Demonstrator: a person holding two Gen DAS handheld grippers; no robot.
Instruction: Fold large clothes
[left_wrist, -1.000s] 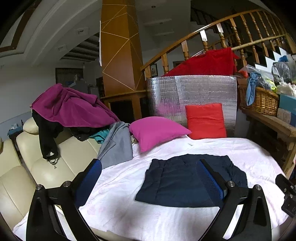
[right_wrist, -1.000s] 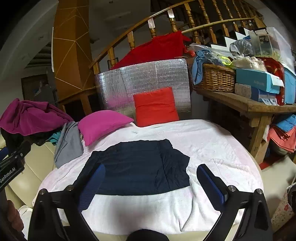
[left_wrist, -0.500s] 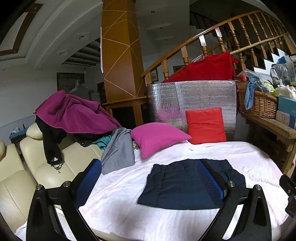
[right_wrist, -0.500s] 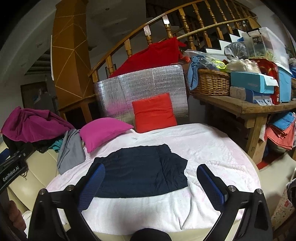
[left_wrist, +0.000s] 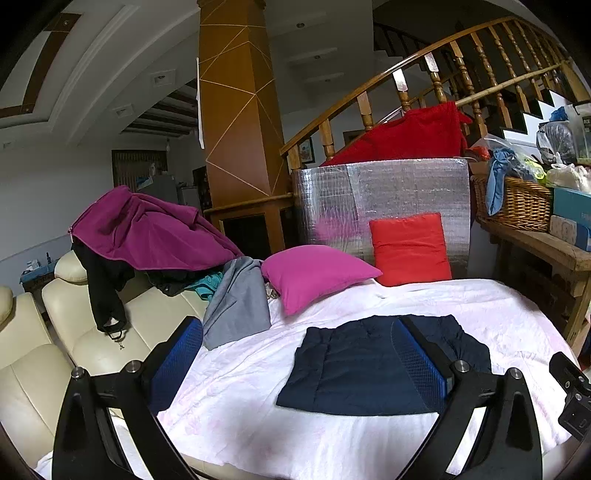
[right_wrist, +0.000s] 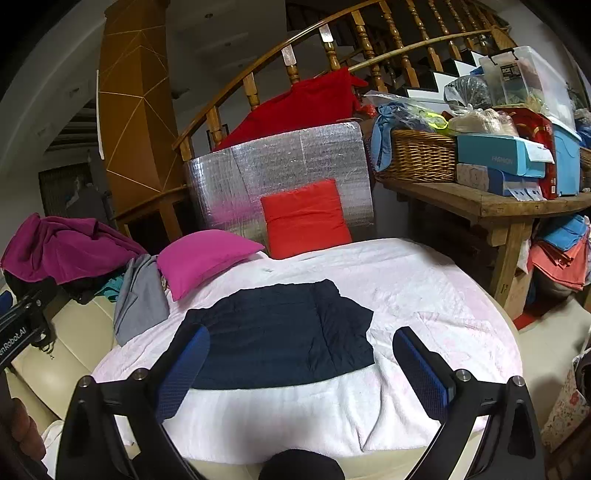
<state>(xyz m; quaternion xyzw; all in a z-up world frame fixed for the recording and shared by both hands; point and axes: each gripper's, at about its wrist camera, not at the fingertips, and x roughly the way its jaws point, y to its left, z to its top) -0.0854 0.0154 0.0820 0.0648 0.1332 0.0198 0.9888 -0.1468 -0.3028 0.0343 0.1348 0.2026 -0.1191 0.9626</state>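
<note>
A folded navy garment (left_wrist: 362, 365) (right_wrist: 280, 332) lies flat as a rough rectangle in the middle of the white-pink cover (left_wrist: 258, 417) (right_wrist: 424, 288) on the round table. My left gripper (left_wrist: 295, 362) hangs open above the table's near left edge, nothing between its blue pads. My right gripper (right_wrist: 301, 363) is open too, held back over the near edge, just short of the garment. Neither touches the cloth. More clothes wait on the cream sofa: a magenta fleece (left_wrist: 147, 229) (right_wrist: 62, 243), a black piece (left_wrist: 103, 284) and a grey garment (left_wrist: 236, 299) (right_wrist: 140, 295).
A magenta cushion (left_wrist: 314, 269) (right_wrist: 199, 254) and a red cushion (left_wrist: 410, 247) (right_wrist: 306, 218) lean at the table's far side against a silver foil panel (left_wrist: 388, 192). A wooden bench (right_wrist: 480, 199) with a wicker basket (right_wrist: 417, 155) and boxes stands right. A stair railing (left_wrist: 424, 74) curves behind.
Both grippers have drawn back and up slightly, so the garment sits lower and smaller in view. The garment itself has not moved.
</note>
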